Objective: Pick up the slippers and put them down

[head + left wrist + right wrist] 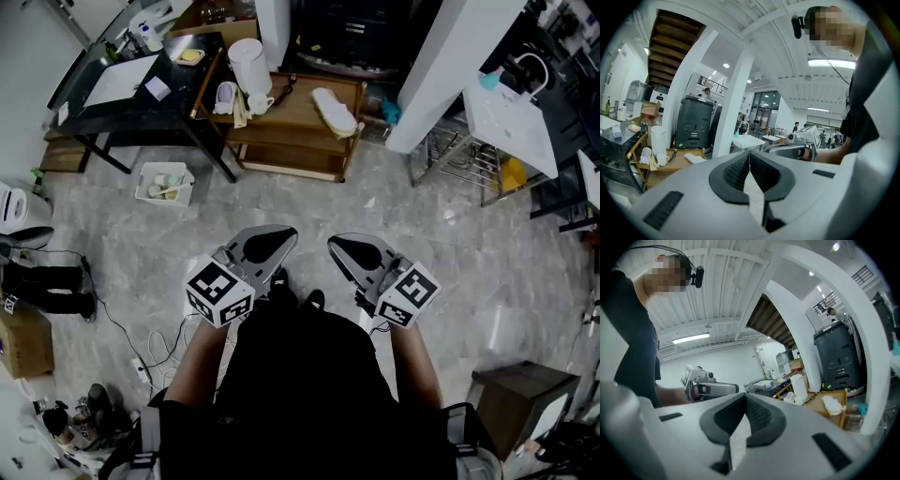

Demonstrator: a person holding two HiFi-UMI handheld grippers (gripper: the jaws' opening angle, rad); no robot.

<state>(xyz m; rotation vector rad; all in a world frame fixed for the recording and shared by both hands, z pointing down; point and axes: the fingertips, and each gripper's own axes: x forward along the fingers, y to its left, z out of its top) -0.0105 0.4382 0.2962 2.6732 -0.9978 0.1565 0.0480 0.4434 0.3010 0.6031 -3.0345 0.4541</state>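
Left gripper (279,240) is sitting at centre-left of the head view with its jaws pressed together on nothing, and its own view is showing the ribbed pads meeting along one seam. Right gripper (339,247), at centre-right, is likewise closed and empty.

One pale slipper (335,110) is lying flat on the low wooden table (281,136) at upper centre of the frame. It is lying to the right of a white cylinder (248,64) and a cup (260,103), and well apart from both grippers. A small pale object (226,96) at the table's left end may be a second slipper, but it is too small to tell.

Assessment: the pick-up is not yet under way, and the step in hand is the approach.
- The jaws of the chosen gripper are needing to spread before arrival, not at the slipper.
- The right gripper is looking better placed, since the slipper is lying toward the table's right end.
- A low, level entry across the slipper's narrow width is advisable, gripping one side edge or the upper rather than the flat sole.
- The slipper is probably soft and will likely sag, so a bite near its middle is preferable.
- The cup is needing clearance.

Pose: both forearms are extending from the body at lower centre. The grippers are riding side by side with their tips angling toward each other. The left is dipping slightly, the right is lying level, and both marker cubes are facing upward.
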